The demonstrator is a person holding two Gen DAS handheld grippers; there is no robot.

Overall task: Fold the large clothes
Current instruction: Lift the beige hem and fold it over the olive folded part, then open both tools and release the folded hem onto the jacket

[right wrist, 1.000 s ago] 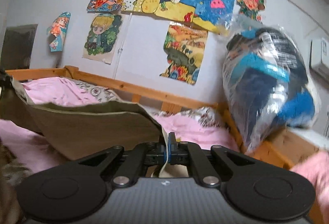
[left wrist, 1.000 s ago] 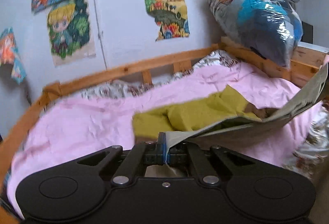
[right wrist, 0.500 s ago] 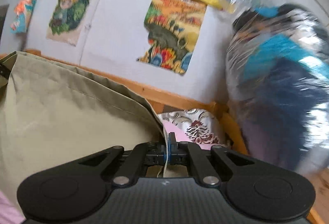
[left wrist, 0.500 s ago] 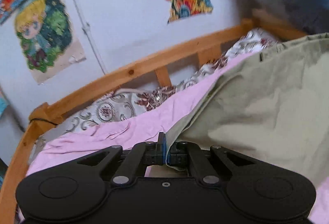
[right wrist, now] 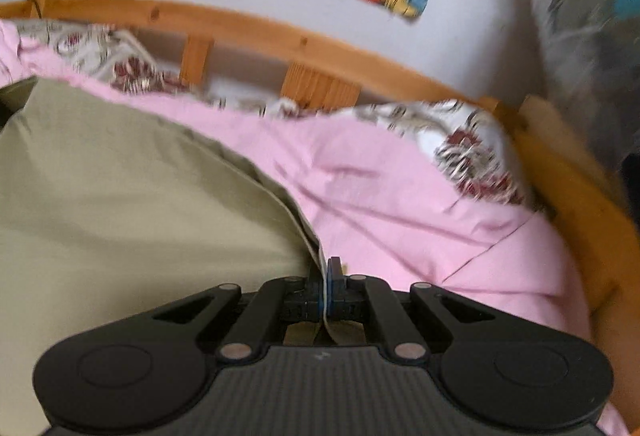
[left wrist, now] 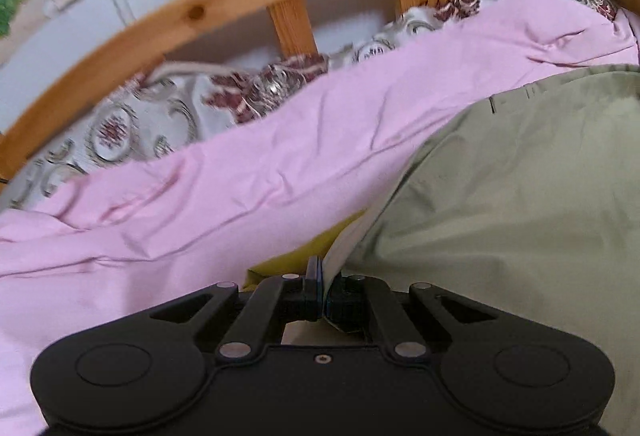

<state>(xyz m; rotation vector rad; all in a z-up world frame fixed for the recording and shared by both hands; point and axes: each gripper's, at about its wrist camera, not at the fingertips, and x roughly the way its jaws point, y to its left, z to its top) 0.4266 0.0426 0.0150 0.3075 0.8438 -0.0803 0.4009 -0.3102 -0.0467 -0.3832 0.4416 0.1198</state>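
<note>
Now the olive-khaki garment (left wrist: 520, 196) lies low across the pink sheet (left wrist: 200, 196); one second ago it hung raised as a taut panel between both tools, with the wall posters in view. The fold is therefore judged carried over and nearly laid.

In the left wrist view, the left gripper (left wrist: 320, 288) is clamped on the garment edge, and the cloth spreads toward 2 o'clock. A mustard-yellow fabric (left wrist: 296, 256) shows at 11 o'clock of the fingertips, under the garment.

In the right wrist view, the right gripper (right wrist: 326, 288) is pinched on the opposite edge, and the cloth spreads toward 10 o'clock.

The garment is a matte, smooth woven fabric with a stitched hem. The sheet is creased. A patterned floral quilt (right wrist: 472, 152) borders the curved wooden bed rail (right wrist: 248, 28).
</note>
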